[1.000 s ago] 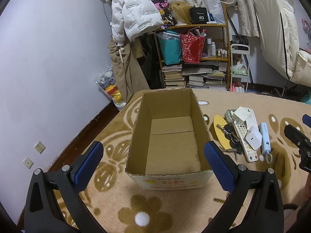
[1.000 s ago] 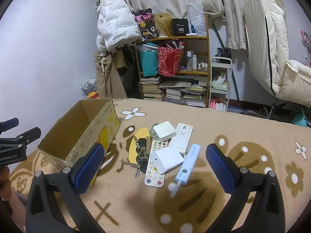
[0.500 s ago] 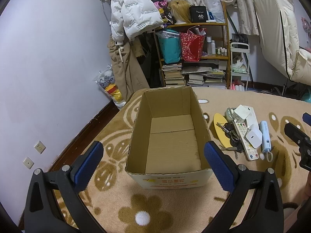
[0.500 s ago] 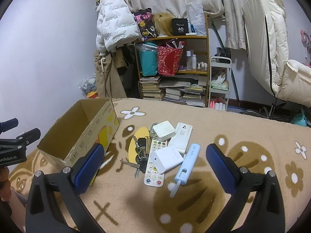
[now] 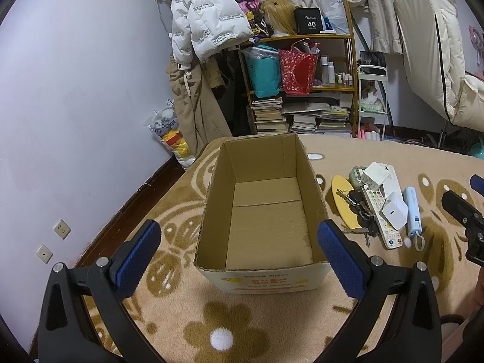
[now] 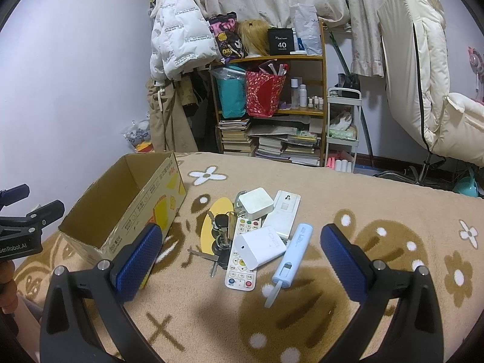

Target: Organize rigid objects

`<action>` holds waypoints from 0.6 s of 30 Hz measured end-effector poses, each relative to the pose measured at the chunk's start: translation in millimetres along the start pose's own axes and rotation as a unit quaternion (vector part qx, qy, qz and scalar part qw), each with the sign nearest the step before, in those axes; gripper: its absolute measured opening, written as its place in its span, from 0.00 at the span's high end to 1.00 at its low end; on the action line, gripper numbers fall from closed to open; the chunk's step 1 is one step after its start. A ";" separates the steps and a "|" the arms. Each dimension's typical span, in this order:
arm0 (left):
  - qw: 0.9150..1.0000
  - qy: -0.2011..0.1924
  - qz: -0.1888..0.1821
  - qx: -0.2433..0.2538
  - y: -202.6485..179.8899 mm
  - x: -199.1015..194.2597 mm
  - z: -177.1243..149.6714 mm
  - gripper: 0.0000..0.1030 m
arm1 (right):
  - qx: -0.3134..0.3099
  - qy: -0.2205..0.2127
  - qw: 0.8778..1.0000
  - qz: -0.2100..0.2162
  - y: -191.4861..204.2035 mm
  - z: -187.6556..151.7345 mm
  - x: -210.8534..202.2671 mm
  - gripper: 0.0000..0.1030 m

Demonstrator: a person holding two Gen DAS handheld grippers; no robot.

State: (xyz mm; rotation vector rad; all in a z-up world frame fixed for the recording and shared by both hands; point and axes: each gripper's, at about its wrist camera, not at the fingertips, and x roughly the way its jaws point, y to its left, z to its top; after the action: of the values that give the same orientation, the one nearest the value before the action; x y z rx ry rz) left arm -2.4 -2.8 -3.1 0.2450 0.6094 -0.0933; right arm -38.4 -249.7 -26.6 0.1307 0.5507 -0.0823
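1. Currently, I hold the left gripper (image 5: 239,252) over the near end of the open brown cardboard box (image 5: 263,211); its blue-padded fingers (image 5: 139,251) are spread wide and grip nothing.
2. I hold the right gripper (image 6: 240,260) above the cluster of rigid objects, fingers (image 6: 340,260) likewise wide apart and empty.
3. The box stands on the beige flower-patterned blanket (image 6: 363,205), empty inside, just left of the cluster.
4. The cluster comprises a white remote control with coloured buttons (image 6: 242,260), a white rectangular charger block (image 6: 260,246) lying on it, a light blue stick-shaped device with a loop strap (image 6: 293,255), a bunch of dark keys (image 6: 220,236), a yellow oval card (image 6: 211,227), a white square adapter (image 6: 255,204) and a flat white rectangular device (image 6: 284,214).
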 end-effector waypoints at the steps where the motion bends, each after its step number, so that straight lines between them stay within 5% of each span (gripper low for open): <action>1: 1.000 0.002 -0.001 0.000 0.1 0.8 -0.6 0.01 | 0.000 0.000 1.000 0.001 0.0 0.2 0.1 0.00; 18: 1.000 0.004 -0.003 0.000 0.5 3.1 -3.3 0.01 | 0.001 0.000 1.000 0.002 0.8 1.4 2.8 0.00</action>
State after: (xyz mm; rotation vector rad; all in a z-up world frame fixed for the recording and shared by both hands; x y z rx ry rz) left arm -1.6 -1.5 -7.4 0.2443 0.6181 -0.0975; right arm -35.2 -249.2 -26.9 0.1348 0.5512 -0.0790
